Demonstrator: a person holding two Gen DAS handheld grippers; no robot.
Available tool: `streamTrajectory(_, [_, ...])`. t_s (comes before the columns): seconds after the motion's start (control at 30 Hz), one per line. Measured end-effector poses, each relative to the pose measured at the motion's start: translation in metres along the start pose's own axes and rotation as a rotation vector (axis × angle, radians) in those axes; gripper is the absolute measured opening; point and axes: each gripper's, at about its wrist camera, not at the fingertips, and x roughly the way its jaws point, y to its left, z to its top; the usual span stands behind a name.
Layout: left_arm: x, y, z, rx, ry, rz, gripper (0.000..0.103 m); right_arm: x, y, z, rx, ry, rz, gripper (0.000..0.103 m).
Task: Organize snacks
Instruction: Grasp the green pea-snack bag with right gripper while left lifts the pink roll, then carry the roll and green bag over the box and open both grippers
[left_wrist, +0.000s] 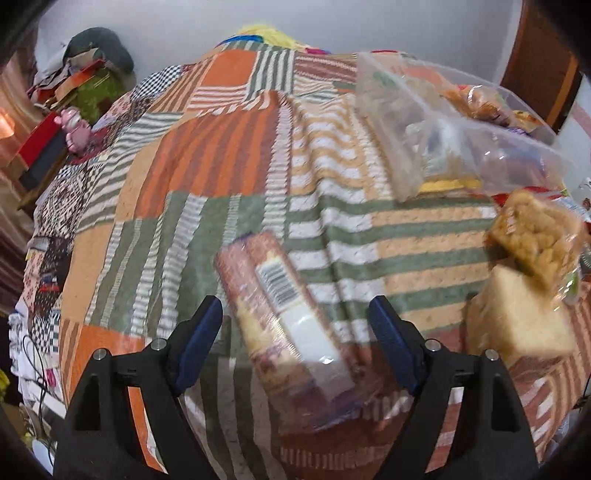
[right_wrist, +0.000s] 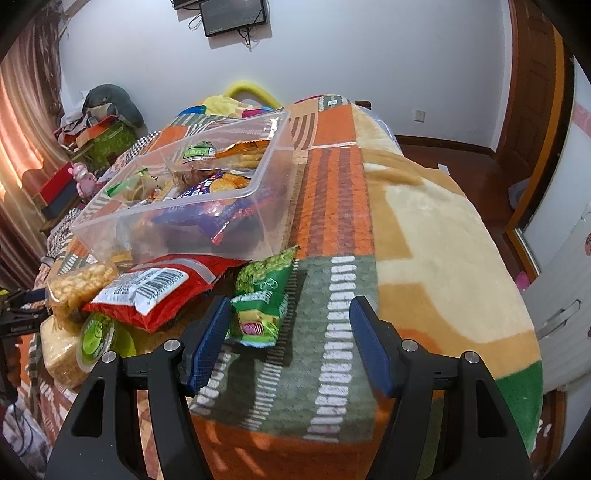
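Observation:
In the left wrist view my left gripper (left_wrist: 295, 321) is open, its jaws on either side of a long brown biscuit packet (left_wrist: 284, 314) with a barcode, lying on the patchwork blanket. The clear plastic bin (left_wrist: 461, 147) with snacks stands at the far right. In the right wrist view my right gripper (right_wrist: 290, 325) is open above the blanket, with a green snack bag (right_wrist: 264, 295) just by its left finger. A red packet (right_wrist: 159, 288) lies left of it, in front of the clear bin (right_wrist: 273, 177) holding several snacks.
Puffed rice blocks (left_wrist: 535, 236) and a pale cake block (left_wrist: 517, 325) lie at the right. A green-lidded cup (right_wrist: 96, 336) and rice snack bag (right_wrist: 79, 284) lie at the left. The bed edge (right_wrist: 509, 295) drops to the floor on the right; clutter (left_wrist: 74, 92) lies beyond.

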Motion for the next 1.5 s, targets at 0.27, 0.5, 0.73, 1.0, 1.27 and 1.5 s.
streamTrajectory(0.27, [0.008, 0.01, -0.003, -0.075, 0.005, -0.122, 0.053, 0.019, 0.016, 0.002, -0.05, 0.04, 0.014, 0.046])
streamTrajectory(0.5, [0.001, 0.001, 0.0, -0.05, -0.027, -0.09, 0.046, 0.014, 0.017, -0.003, -0.058, 0.026, 0.02, 0.033])
streamTrajectory(0.73, [-0.022, 0.008, 0.005, -0.057, -0.076, -0.086, 0.044, -0.007, 0.008, -0.003, -0.053, -0.012, 0.004, 0.032])
streamTrajectory(1.0, [-0.059, 0.004, 0.014, -0.042, -0.154, -0.112, 0.043, -0.036, 0.001, 0.007, -0.035, -0.093, 0.011, 0.032])
streamTrajectory(1.27, [-0.087, -0.022, 0.044, -0.005, -0.245, -0.162, 0.043, -0.045, 0.019, 0.028, -0.06, -0.162, 0.033, 0.032])
streamTrajectory(1.5, [-0.086, -0.052, 0.081, 0.032, -0.29, -0.217, 0.043, -0.031, 0.04, 0.045, -0.095, -0.184, 0.056, 0.032])
